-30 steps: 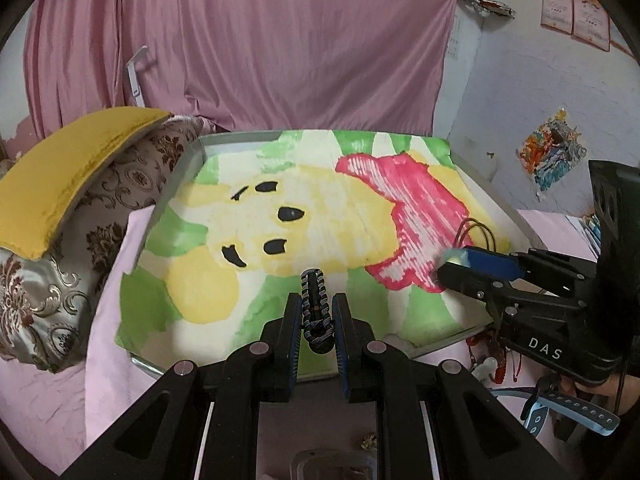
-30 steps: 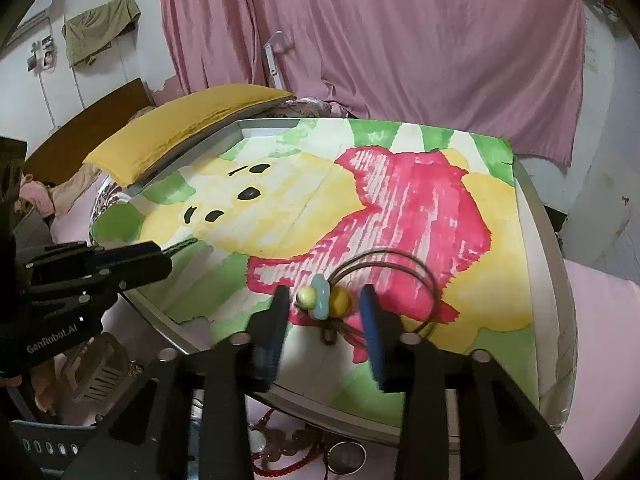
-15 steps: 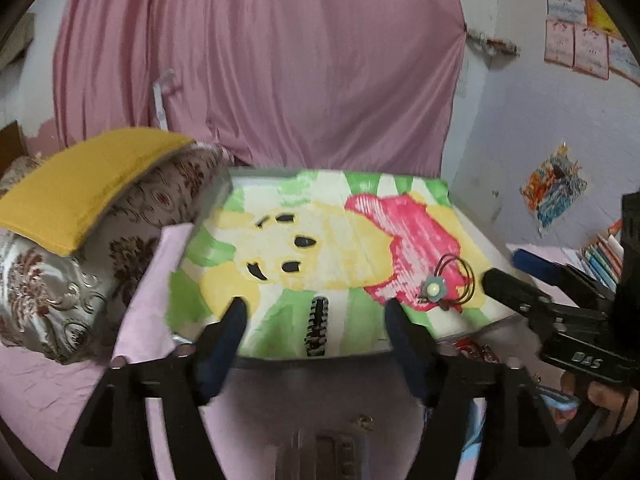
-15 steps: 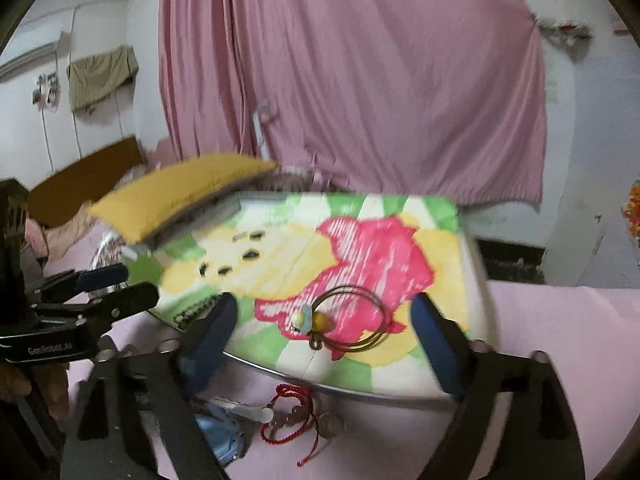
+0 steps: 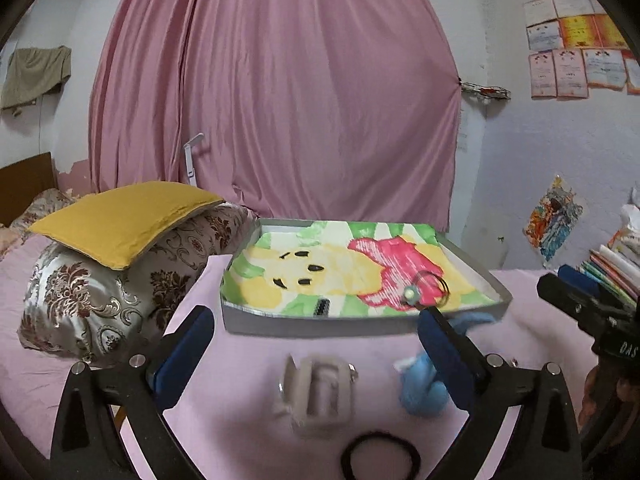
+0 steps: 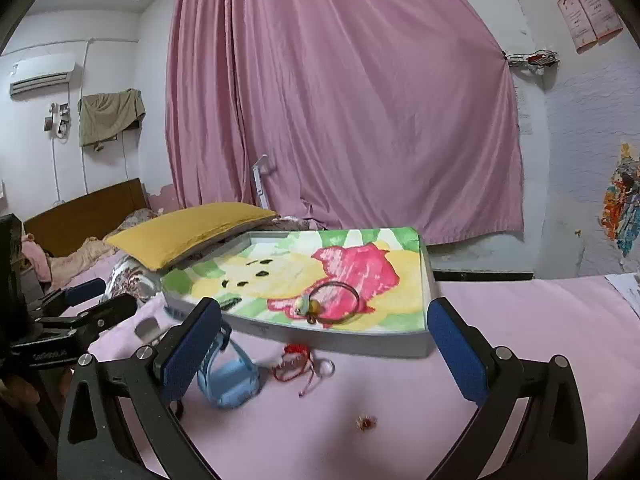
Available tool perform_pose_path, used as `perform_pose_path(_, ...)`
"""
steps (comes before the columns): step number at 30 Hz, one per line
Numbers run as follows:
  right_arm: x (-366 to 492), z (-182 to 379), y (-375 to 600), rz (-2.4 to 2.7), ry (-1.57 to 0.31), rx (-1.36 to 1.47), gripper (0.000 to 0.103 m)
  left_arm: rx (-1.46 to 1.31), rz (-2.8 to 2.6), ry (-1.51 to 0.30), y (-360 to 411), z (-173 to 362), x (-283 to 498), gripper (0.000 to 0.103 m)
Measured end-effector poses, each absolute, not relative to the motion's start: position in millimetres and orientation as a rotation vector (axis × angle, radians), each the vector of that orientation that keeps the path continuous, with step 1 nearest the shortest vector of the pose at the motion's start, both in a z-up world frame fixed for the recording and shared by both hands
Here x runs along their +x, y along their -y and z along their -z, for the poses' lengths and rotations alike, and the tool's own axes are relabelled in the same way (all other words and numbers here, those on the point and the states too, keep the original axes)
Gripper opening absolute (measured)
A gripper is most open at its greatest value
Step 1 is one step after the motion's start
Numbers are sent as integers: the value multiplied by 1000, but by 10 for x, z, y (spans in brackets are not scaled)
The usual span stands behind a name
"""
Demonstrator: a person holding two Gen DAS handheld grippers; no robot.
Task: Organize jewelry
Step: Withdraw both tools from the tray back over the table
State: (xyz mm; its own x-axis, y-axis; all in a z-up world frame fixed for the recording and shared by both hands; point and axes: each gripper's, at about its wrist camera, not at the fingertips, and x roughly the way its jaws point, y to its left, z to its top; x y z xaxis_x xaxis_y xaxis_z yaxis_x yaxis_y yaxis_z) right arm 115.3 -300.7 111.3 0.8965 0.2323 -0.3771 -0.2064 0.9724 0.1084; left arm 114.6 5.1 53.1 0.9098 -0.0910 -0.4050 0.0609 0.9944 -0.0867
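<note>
Left tool [image 5: 316, 354], jaws spread wide and empty, above the pink bed sheet [image 5: 248, 364]. Left of its left finger: a floral satin pillow [image 5: 120, 284] carrying a flat mustard-yellow cushion [image 5: 120, 220]. Between the fingers and close to the camera: a blurred pale grey rectangular clasp-like object [image 5: 318, 388], and nearer still a black elastic hair tie [image 5: 380, 456]. Ahead of the fingertips: the shallow grey tray lined with a cartoon-bear print [image 5: 320, 324]; on its lining lie a short black beaded bracelet [image 5: 322, 306] and, further right, a thin dark wire bangle with a pale bead charm [image 5: 424, 290]. Partly behind the right finger: a crumpled light-blue item [image 5: 420, 388].

Right tool [image 6: 324, 340], jaws likewise wide and empty. Just beside its left finger: the light-blue item [image 6: 232, 376]. Between the fingers on the sheet: a red cord bracelet [image 6: 296, 364] and, nearer the camera, a small reddish trinket [image 6: 366, 422]. Ahead: the tray [image 6: 340, 340], with the bangle [image 6: 336, 300] near its front edge and the black bracelet [image 6: 228, 303] to its left.
</note>
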Motion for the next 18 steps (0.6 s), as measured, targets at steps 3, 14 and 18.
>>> perform_pose_path(3, 1094, -1075, 3039, -224, -420, 51, 101, -57, 90, -424, -1, -485, 1021, 102)
perform_pose_path(14, 1186, -851, 3162, -261, -630, 45, 101, -59, 113, -575, 57, -158, 875, 102)
perform_pose_path(18, 1257, -731, 3157, -256, -715, 10, 101, -56, 147, -652, 88, -53, 901, 102)
